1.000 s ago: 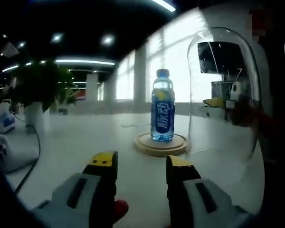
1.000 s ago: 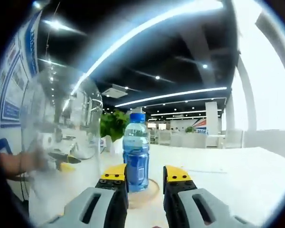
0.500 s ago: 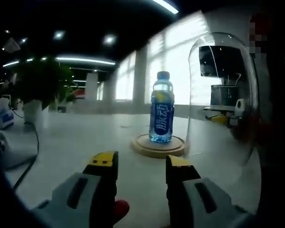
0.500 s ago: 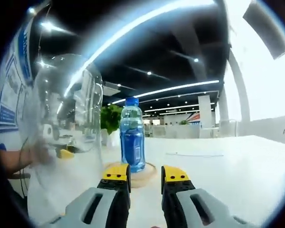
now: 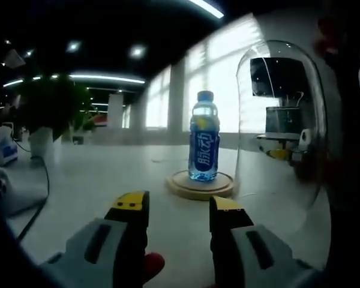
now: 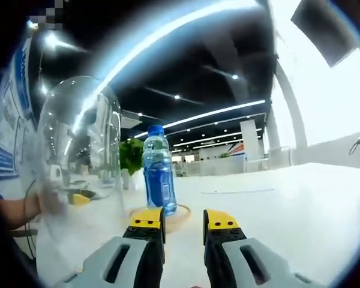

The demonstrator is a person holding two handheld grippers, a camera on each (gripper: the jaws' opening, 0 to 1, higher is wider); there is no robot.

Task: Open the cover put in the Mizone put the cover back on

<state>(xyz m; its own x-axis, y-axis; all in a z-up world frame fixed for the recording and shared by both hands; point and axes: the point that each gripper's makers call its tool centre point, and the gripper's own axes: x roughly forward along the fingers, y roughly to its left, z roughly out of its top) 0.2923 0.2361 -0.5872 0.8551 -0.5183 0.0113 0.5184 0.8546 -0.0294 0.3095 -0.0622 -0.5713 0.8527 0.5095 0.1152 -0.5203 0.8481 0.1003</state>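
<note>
White table [image 5: 108, 174], bottle [image 5: 204, 144] on base [image 5: 199, 185]

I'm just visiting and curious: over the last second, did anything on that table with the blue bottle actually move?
Hardly. The right gripper has drawn back from the Mizone bottle, which stood between its jaws a second ago and now stands clear beyond them. The bottle stays upright on the wooden base, the glass dome cover is still off beside it, and the left gripper stays open and empty.

Blue bottle [image 5: 204, 144] with white Chinese characters 脉动 running down its label in the left gripper view, same bottle's label blurred in the right gripper view, wall posters [image 6: 6, 150] too small to read
</note>
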